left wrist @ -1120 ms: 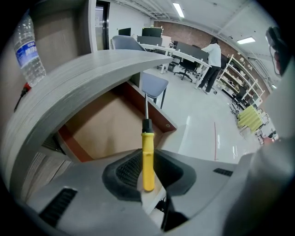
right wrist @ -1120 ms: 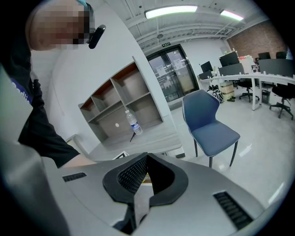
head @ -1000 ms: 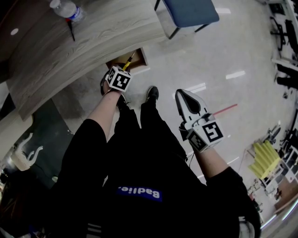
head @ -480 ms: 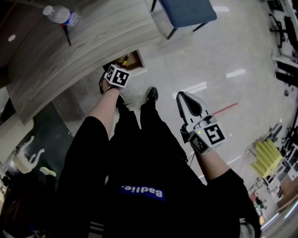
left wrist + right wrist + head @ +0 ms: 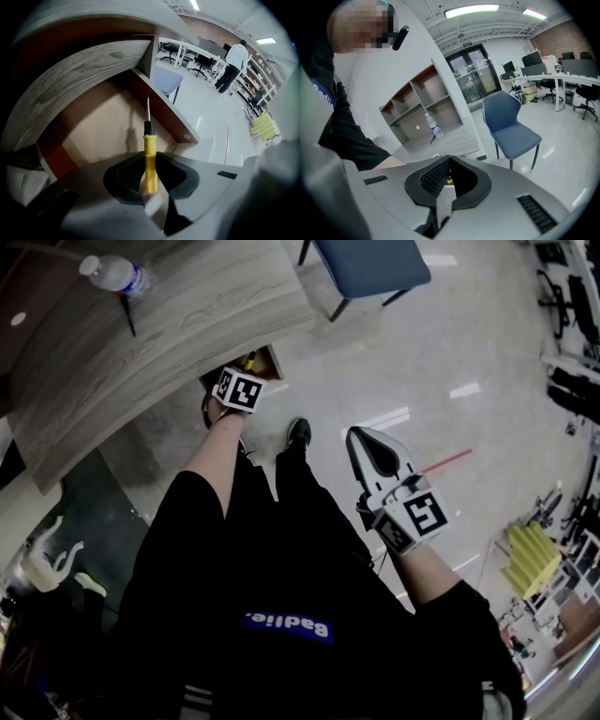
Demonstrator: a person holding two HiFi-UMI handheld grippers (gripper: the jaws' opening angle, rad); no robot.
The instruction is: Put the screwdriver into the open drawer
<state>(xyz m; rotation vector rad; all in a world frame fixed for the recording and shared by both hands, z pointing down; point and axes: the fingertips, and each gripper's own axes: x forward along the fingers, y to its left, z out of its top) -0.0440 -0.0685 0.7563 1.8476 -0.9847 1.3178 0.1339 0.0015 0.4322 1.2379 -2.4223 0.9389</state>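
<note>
The screwdriver (image 5: 149, 145) was pinched by its yellow handle in the jaws of the left gripper (image 5: 150, 161). Its shaft was aimed steeply down over the open drawer (image 5: 161, 115) beneath the edge of the counter (image 5: 169, 324). It was judged that the tip would best be lowered inside the drawer walls, kept clear of the rim, and the handle released only then. The jaws of the right gripper (image 5: 449, 159) were pressed together on nothing, and it was held well apart.

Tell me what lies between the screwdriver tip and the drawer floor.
Nothing. In the left gripper view the screwdriver, clamped in the left tongs, points into the open drawer; beyond its tip is only bare wood.
</note>
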